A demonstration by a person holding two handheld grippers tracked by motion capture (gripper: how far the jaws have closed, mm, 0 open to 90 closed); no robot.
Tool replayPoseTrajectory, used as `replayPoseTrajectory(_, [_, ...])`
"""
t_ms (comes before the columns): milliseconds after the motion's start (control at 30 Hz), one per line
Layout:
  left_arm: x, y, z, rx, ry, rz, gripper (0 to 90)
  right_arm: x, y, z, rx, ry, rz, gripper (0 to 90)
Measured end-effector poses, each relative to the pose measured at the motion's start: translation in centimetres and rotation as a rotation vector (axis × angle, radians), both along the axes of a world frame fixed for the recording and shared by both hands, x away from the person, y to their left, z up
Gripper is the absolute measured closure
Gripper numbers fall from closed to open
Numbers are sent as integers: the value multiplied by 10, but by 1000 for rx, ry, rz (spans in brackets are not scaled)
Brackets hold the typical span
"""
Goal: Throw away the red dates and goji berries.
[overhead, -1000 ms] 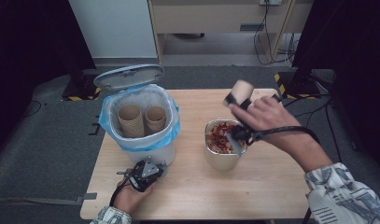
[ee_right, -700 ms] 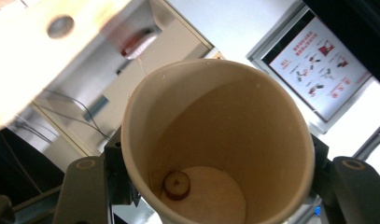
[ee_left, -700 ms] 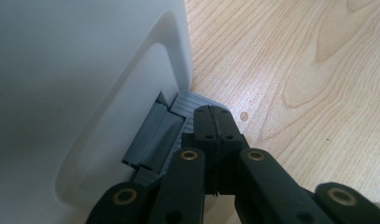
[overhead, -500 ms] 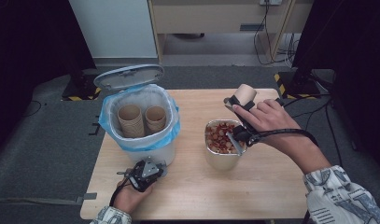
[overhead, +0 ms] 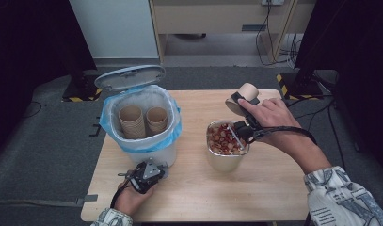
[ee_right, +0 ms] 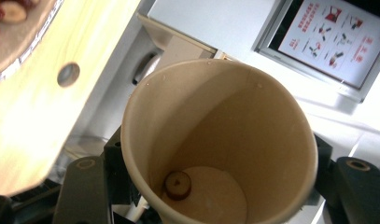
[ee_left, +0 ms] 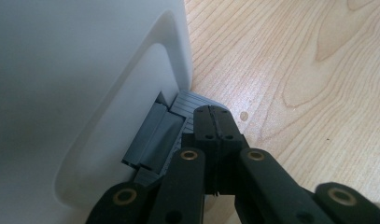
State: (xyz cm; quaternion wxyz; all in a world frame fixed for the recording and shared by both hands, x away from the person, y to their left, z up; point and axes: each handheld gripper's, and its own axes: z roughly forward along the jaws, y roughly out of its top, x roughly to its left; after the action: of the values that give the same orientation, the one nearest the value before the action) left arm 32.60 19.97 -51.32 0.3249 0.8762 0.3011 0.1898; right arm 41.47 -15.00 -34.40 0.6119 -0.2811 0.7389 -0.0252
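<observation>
Two paper cups (overhead: 143, 120) already stand in the white bin (overhead: 154, 153), which sits left of centre with its lid (overhead: 129, 76) tipped open at the far side. Nearest me, my left gripper (overhead: 144, 175) rests with its jaws pressed together on nothing, their tips on the bin's grey pedal (ee_left: 171, 125). Right of centre, the metal bowl (overhead: 224, 160) of reddish pieces stands on the table (overhead: 198, 188). Just beyond it, my right gripper (overhead: 240, 102) clamps a tilted paper cup (ee_right: 215, 140), one slice (ee_right: 177, 184) stuck at its bottom. My worry: squeezing too hard crushes the thin wall, and that slice could drop onto the table instead of into the bowl.
</observation>
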Motion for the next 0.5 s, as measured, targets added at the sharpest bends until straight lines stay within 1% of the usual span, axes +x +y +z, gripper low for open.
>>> replayPoseTrajectory(33, [0, 0, 0, 1, 0, 0, 897, 1, -1, 1, 27, 10, 1, 347])
replayPoseTrajectory(100, [0, 0, 0, 1, 0, 0, 897, 3, -2, 3, 64, 26, -5, 347])
replayPoseTrajectory(133, [0, 0, 0, 0, 0, 0, 897, 3, -2, 3, 74, 30, -14, 347])
replayPoseTrajectory(200, [0, 0, 0, 0, 0, 0, 897, 5, -3, 5, 108, 45, -6, 346])
replayPoseTrajectory(233, [0, 0, 0, 0, 0, 0, 897, 5, -3, 6, 116, 49, -15, 346])
replayPoseTrajectory(267, [0, 0, 0, 0, 0, 0, 897, 6, -3, 7, 138, 63, -17, 346])
replayPoseTrajectory(333, [0, 0, 0, 0, 0, 0, 897, 7, -3, 9, 176, 75, -19, 345])
replayPoseTrajectory(400, [0, 0, 0, 1, 0, 0, 897, 8, -3, 11, 194, 85, -25, 344])
replayPoseTrajectory(467, [0, 0, 0, 1, 0, 0, 897, 10, -2, 10, 201, 98, -24, 341])
replayPoseTrajectory(500, [0, 0, 0, 2, 1, 0, 897, 10, -2, 9, 199, 98, -29, 341])
